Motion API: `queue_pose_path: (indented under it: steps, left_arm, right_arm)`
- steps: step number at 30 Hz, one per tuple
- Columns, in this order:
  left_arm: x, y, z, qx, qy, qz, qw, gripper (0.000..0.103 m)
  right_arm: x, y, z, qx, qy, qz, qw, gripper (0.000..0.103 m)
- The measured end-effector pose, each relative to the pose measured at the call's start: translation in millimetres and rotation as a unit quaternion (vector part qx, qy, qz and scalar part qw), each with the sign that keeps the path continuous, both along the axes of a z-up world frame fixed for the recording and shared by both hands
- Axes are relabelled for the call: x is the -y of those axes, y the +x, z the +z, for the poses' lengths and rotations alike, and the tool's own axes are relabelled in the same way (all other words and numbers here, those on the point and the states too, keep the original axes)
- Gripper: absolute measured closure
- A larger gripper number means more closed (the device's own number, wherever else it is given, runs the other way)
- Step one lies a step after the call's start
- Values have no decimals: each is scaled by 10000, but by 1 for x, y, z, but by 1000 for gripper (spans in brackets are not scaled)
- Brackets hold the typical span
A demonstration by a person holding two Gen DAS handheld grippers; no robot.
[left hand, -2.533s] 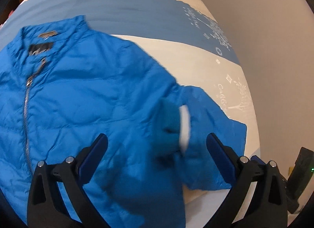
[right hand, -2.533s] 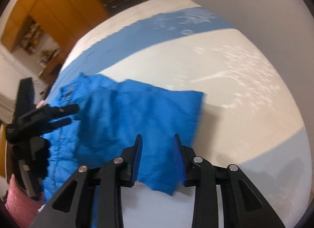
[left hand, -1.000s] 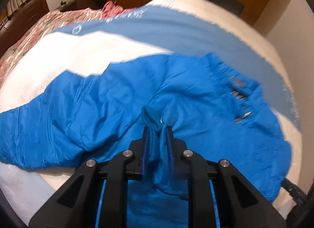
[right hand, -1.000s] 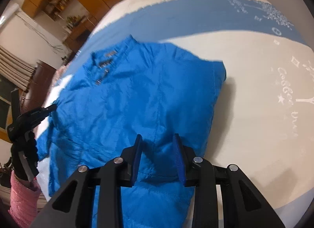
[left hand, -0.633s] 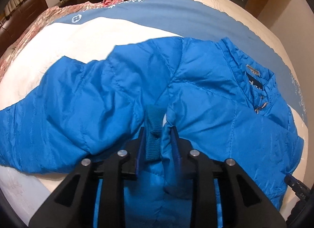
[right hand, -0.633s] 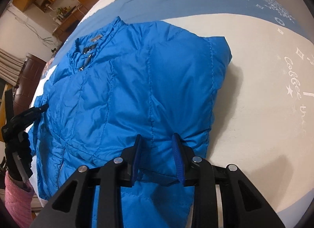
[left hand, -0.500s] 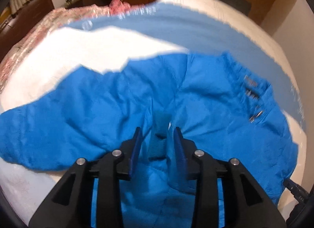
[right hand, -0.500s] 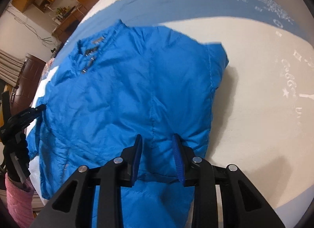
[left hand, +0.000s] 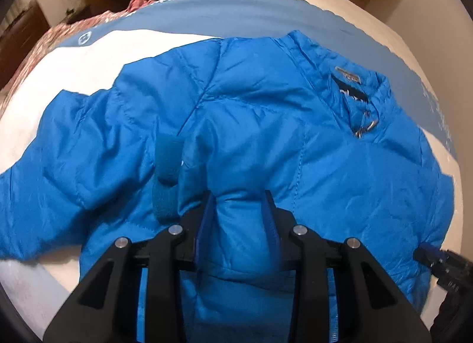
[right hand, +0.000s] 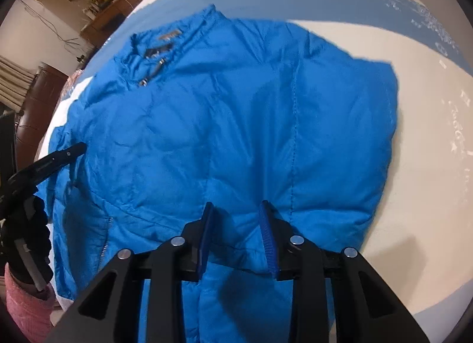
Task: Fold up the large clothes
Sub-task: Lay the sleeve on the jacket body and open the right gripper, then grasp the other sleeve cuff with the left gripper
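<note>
- Jacket lies front-up on the bed, collar far from me.
- My left gripper, clamped on the cuff 1 second ago, has let it go (sleeve now folded across the chest).
- Both grippers part-open; right gripper straddles the hem, whether it pinches I can't tell.

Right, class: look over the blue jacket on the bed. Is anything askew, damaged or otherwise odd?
No damage shows. The blue jacket lies front up on the bed, but unevenly: in the left wrist view one sleeve still sprawls out sideways, and a teal cuff lies bunched on the body.
</note>
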State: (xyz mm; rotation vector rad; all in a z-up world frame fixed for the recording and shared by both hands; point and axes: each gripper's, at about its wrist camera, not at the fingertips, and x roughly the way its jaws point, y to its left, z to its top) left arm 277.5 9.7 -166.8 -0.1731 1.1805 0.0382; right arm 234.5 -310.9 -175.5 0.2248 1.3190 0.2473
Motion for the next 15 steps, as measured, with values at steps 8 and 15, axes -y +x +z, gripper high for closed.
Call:
queue_pose_path:
  steps: [8,15]
  left_arm:
    - [5,1,-8,101,140,-106,9998,70]
    - [-17,-13,24,199,-245,119,9994,59]
  right_arm:
    - [-5,-2,-6,113,-104,-72,9999,71]
    - [4,-11,20,207,221,-204,9993,65]
